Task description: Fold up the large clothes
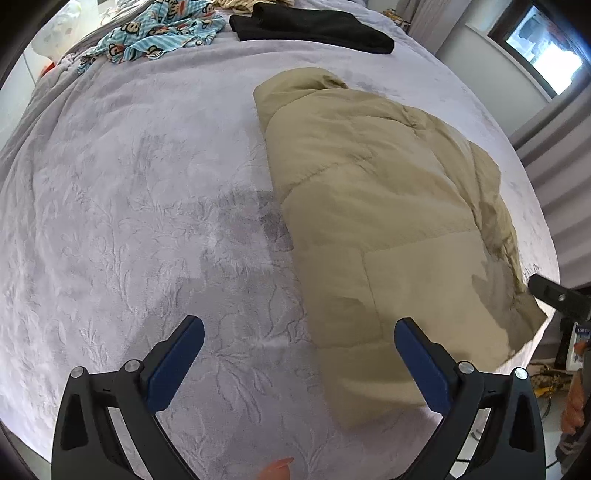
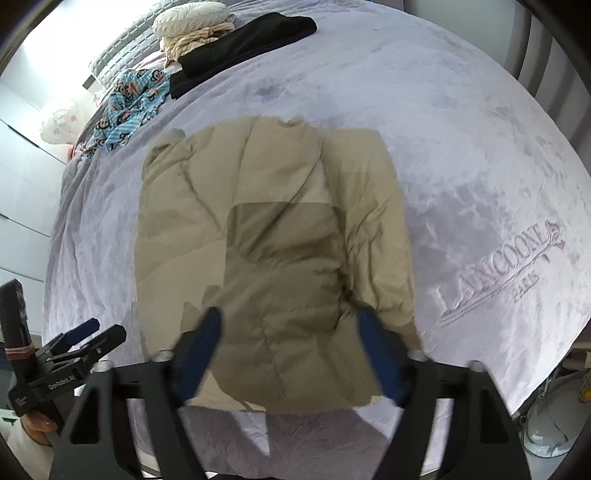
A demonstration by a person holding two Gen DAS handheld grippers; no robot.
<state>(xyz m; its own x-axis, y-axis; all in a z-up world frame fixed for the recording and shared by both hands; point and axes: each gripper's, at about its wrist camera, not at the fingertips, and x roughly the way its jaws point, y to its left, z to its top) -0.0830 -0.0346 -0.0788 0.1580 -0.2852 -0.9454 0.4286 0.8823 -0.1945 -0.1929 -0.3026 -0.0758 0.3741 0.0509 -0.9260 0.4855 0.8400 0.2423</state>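
A tan padded jacket [image 1: 373, 206] lies on the lavender bedspread [image 1: 129, 184], folded into a long block. In the right wrist view the jacket [image 2: 273, 229] fills the middle of the bed. My left gripper [image 1: 299, 332] is open and empty, hovering above the blanket at the jacket's near left edge. My right gripper [image 2: 288, 328] is open and empty, hovering over the jacket's near end. The left gripper also shows in the right wrist view [image 2: 92, 332] at the lower left, beside the bed edge. A finger of the right gripper [image 1: 554, 295] shows at the right of the left wrist view.
A black folded garment [image 1: 310, 26] and a blue monkey-print garment [image 1: 155, 37] lie at the far end of the bed, with a cream pile and a round pillow [image 2: 192, 18] behind them. The blanket bears an embroidered logo [image 2: 506, 266] to the right of the jacket. A window [image 1: 543, 48] is at the far right.
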